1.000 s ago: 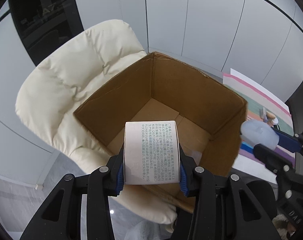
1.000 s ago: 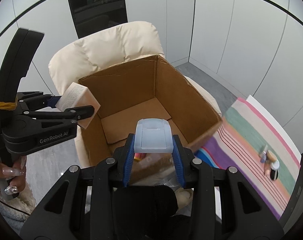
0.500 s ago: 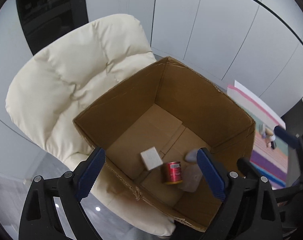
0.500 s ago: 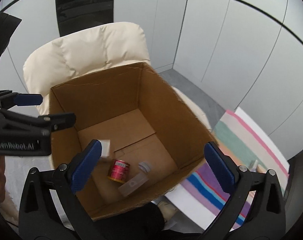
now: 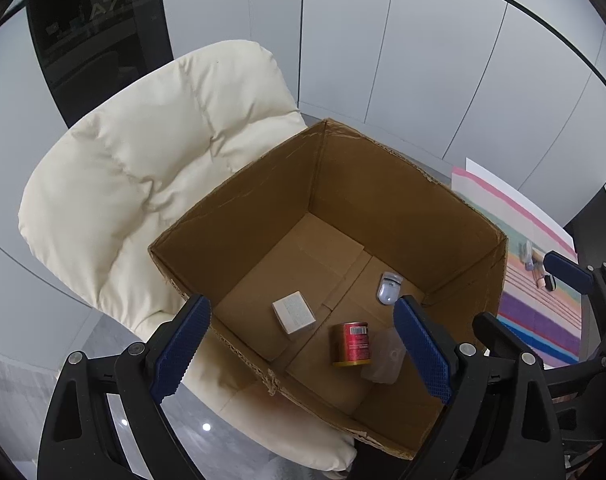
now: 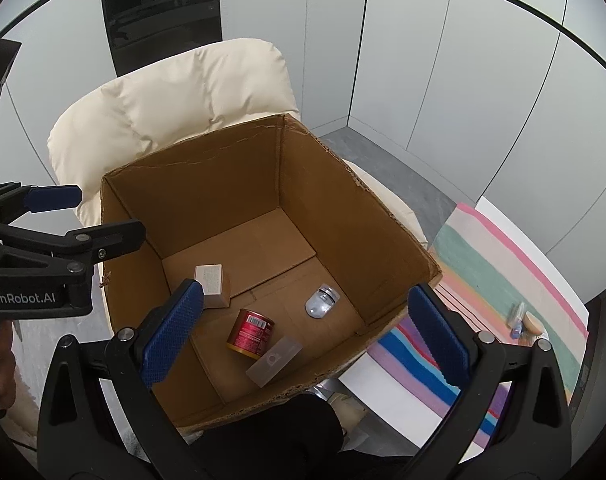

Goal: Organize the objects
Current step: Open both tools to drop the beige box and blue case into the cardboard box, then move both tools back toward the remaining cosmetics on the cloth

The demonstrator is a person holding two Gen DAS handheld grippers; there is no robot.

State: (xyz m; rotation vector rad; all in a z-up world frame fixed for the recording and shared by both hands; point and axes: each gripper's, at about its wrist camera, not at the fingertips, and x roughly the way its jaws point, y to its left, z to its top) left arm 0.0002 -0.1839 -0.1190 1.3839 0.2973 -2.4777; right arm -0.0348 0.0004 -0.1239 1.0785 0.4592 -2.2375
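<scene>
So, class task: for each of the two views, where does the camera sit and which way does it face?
Left wrist: on the left gripper, looking down into the cardboard box; the right gripper's tips show at right.
Right wrist: on the right gripper, looking down into the box; the left gripper and a hand show at left.
Shared: box, red can, cream chair.

We see even, diffuse indoor light in both views. Inside the cardboard box, the walls shade the floor softly. Left of the box, two small glints mark the glossy grey floor. Wall panels bow strongly towards the black fisheye rim; focus is sharp.
</scene>
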